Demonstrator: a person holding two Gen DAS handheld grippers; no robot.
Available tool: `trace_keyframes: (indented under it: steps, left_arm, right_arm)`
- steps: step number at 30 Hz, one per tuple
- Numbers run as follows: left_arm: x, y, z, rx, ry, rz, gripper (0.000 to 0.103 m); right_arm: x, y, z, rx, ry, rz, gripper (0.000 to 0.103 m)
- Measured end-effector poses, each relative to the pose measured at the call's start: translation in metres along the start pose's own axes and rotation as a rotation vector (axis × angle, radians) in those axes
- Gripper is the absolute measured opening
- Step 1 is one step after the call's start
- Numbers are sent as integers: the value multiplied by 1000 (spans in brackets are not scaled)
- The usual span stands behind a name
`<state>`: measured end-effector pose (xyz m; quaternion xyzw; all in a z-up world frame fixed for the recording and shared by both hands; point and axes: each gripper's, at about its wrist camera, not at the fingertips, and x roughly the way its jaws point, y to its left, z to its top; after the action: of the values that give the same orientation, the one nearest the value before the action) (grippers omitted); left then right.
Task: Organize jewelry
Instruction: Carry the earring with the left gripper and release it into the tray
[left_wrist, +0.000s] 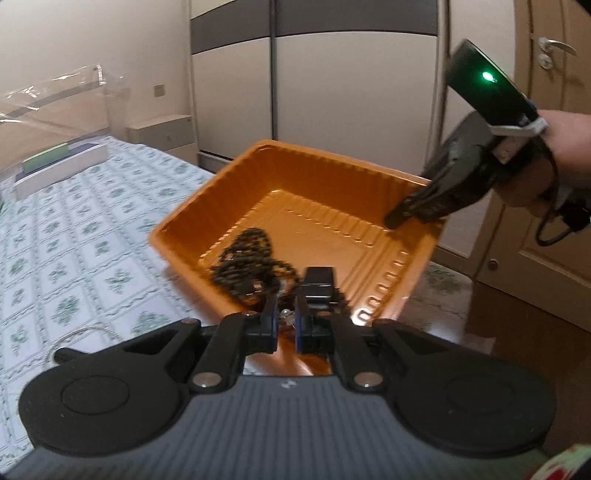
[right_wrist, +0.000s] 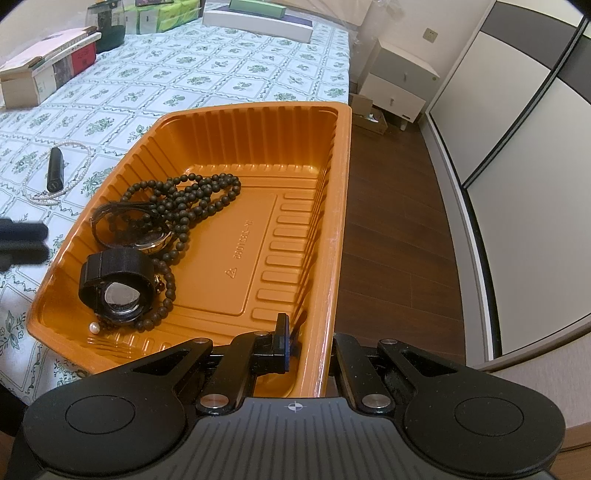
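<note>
Clearly the table (right_wrist: 221, 74) carries the orange tray (right_wrist: 236, 122) at its edge; the right gripper (right_wrist: 295, 339) has its fingers clamped on the near tray wall. Left of the tray, nearer the left gripper (right_wrist: 22, 240) whose fingers are nearly closed and empty, lies the pearl necklace (right_wrist: 40, 199).

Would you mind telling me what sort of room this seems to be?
Probably a bedroom at home: a sliding-door wardrobe, a small bedside cabinet and a table with a floral tablecloth.
</note>
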<state>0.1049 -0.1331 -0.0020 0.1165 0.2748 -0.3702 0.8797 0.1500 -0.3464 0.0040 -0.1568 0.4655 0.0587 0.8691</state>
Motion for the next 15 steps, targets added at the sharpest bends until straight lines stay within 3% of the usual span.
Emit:
trace_keyframes:
  steps: [9, 12, 15]
  left_arm:
    - [8, -14, 5, 15, 10, -26, 7]
    - [8, -16, 4, 19, 24, -29, 18]
    - [7, -15, 2, 24, 25, -22, 19]
  right_arm:
    - [0, 0, 0, 1, 0, 2, 3]
    - [0, 1, 0, 1, -1, 2, 3]
    - [0, 0, 0, 1, -1, 2, 3]
